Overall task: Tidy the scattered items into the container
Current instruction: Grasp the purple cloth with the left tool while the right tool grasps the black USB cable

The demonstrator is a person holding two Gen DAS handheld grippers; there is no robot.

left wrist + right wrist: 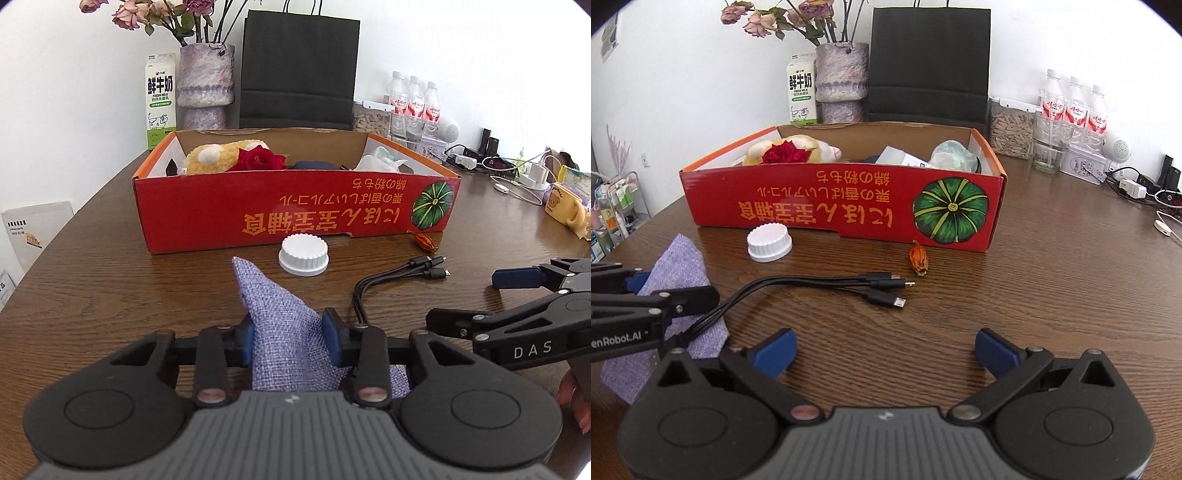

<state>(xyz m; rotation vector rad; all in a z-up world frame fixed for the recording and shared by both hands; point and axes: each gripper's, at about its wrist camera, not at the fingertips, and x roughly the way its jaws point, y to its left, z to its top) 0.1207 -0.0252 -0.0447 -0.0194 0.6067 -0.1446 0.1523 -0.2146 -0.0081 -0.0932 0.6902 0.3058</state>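
Evidently mid-pickup: left gripper (290, 334) closed on the cloth (275, 306), blue pads pressed into both sides, fabric bunched up into a peak between them. Gripped at a raised fold rather than flat, probably because thin fabric lying on the table (110, 266) offers no edge to pinch otherwise. Angled down toward the tabletop, with the red box (295, 212) straight ahead, so likely a short carry forward and over the near wall.

Right gripper (884, 349) wide open, nothing between the fingers, poised above bare wood just short of the cable (827, 288). Probably placed there to take the cable next.

Still loose on the table: white cap (303, 254) just in front of the box wall, cable with its three plugs to the right of the cloth, orange dried bud (919, 260) close to the box's corner. Already inside the box: plush toy (218, 157), red rose (258, 159), crumpled plastic (380, 162).

From the left wrist view: pad contact on the cloth, plain. From the right wrist view: only the left gripper's side, pads hidden, but the cloth's full spread on the table, the cable's near end lying over it, and the bud clear of the box. Risk judged: cable dragged along when the cloth lifts.
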